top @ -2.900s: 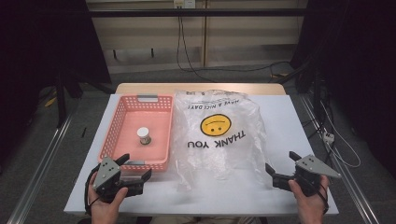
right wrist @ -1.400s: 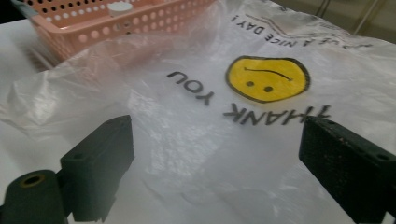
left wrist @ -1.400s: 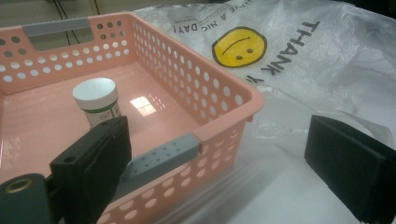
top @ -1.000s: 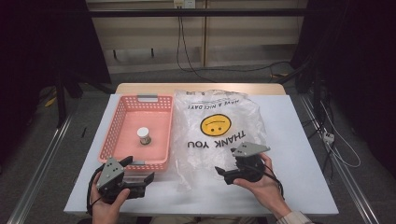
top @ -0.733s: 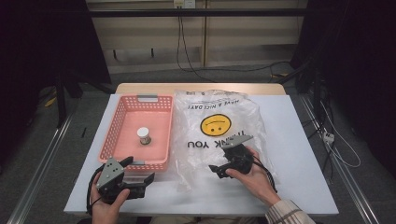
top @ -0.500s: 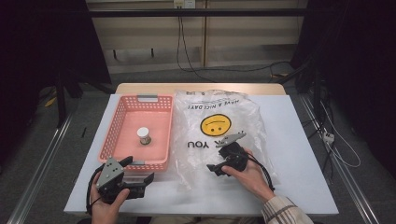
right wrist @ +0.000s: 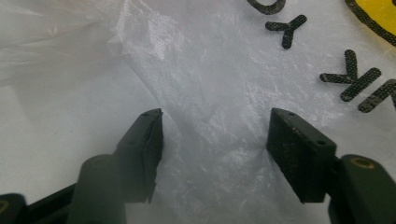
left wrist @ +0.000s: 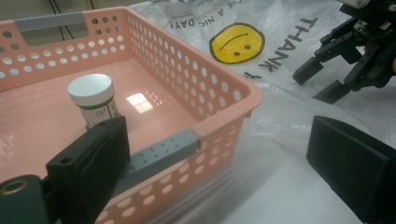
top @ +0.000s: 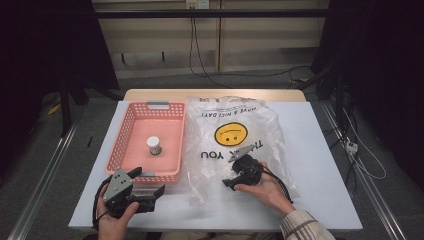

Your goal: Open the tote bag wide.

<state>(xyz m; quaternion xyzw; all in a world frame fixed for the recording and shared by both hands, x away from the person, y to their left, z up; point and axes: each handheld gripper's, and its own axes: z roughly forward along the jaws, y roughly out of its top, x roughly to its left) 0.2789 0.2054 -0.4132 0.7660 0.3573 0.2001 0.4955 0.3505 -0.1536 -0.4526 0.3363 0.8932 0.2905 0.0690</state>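
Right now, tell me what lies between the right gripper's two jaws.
In the right gripper view, a raised fold of the clear plastic bag lies between the right gripper jaws, which have just been closing; the pads do not yet press it.

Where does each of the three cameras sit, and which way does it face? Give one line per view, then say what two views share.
High view: above the person's side, looking forward and down on the table; both hands show, with left gripper and right gripper.
Left gripper view: rides the left gripper, facing the pink basket and small jar; its jaws stand apart.
Right gripper view: rides the right gripper, close over the plastic bag; jaws just closing, bag between them.
Shared: the bag's smiley face.
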